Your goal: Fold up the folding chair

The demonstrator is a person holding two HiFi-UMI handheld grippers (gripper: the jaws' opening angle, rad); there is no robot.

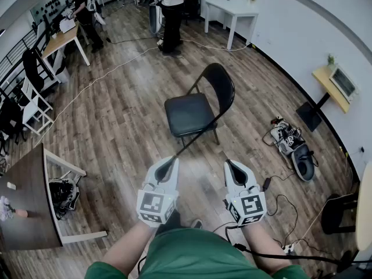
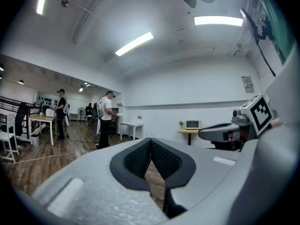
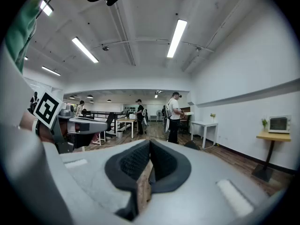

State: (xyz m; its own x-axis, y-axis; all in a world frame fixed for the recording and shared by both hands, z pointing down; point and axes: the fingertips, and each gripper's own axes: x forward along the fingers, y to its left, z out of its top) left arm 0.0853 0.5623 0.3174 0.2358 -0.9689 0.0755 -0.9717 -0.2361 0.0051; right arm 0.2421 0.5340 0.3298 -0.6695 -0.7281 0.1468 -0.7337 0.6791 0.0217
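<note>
The black folding chair [image 1: 197, 112] stands unfolded on wood-plank floor [image 1: 122, 115], clear all round; left gripper [image 1: 165, 168] and right gripper [image 1: 234, 170] are clenched, empty.

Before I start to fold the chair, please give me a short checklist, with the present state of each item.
1. Folding chair stands unfolded, nothing on it: ok.
2. Left hand-held gripper open for a grasp: not ok, jaws together, empty.
3. Right hand-held gripper open: not ok, jaws together, empty.
4. Grippers touching the chair: not ok, both short of it.
5. Floor cables apart from the chair: ok.
6. People far from the chair: ok.
</note>
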